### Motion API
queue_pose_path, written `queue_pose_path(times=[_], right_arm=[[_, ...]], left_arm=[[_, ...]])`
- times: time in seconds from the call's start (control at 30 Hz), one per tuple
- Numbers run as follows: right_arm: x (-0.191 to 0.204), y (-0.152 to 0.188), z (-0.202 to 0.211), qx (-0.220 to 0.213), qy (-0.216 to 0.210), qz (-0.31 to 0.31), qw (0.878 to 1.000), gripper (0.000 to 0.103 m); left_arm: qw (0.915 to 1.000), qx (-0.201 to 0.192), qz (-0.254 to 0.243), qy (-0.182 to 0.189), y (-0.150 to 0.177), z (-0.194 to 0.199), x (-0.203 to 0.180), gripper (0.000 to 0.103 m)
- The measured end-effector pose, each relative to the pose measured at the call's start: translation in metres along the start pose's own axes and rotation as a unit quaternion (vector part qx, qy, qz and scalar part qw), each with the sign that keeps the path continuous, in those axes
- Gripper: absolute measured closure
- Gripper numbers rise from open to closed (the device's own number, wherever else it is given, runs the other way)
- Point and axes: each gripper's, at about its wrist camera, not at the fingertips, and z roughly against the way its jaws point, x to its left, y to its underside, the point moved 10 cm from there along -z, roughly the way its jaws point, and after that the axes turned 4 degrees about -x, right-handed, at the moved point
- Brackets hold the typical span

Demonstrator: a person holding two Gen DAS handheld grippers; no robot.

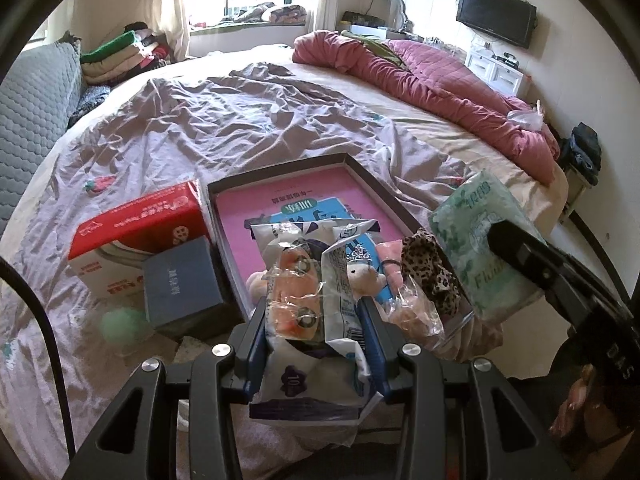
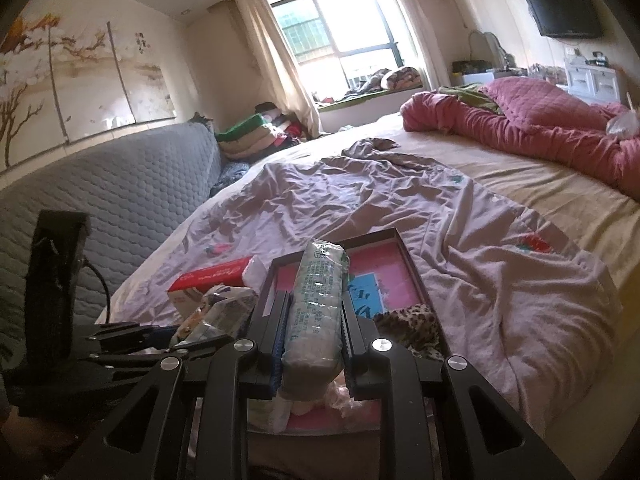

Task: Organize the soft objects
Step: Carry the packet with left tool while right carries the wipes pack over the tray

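soft things are partly gathered already: a leopard-print cloth [image 1: 430,270], a small plush toy [image 1: 366,278] and a bagged pink item [image 1: 414,312] lie in the near end of the shallow tray [image 1: 384,186] on the bed. my left gripper [image 1: 316,308] is closed on a crinkly white-and-purple packet [image 1: 304,320], held over the tray's near edge. my right gripper [image 2: 314,340] is clamped on a green tissue pack [image 2: 318,300], raised above the tray and not yet set down. so i judge the job about midway: both packs in hand still need placing. a green fluffy ball [image 1: 122,322] sits outside on the sheet [image 1: 200,120], just beside a blue box [image 1: 182,280] and red carton [image 1: 136,236], which look rigid.
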Motion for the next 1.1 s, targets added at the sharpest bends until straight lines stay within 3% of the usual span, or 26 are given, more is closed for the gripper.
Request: queue_pose_path(times=[0.7,1.1], right_arm=[[-0.007,0.021,-0.034,0.027,0.004,-0.041,0.999,0.079],[-0.010,0.036,-0.056,0.049,0.006,-0.058,0.997,0.079]], left_arm=[[0.9973,0.058,0.008,0.043,-0.012,-0.067,0.008,0.061],[0.9966,0.072,0.002,0.040,-0.007,-0.083,0.015,0.060]])
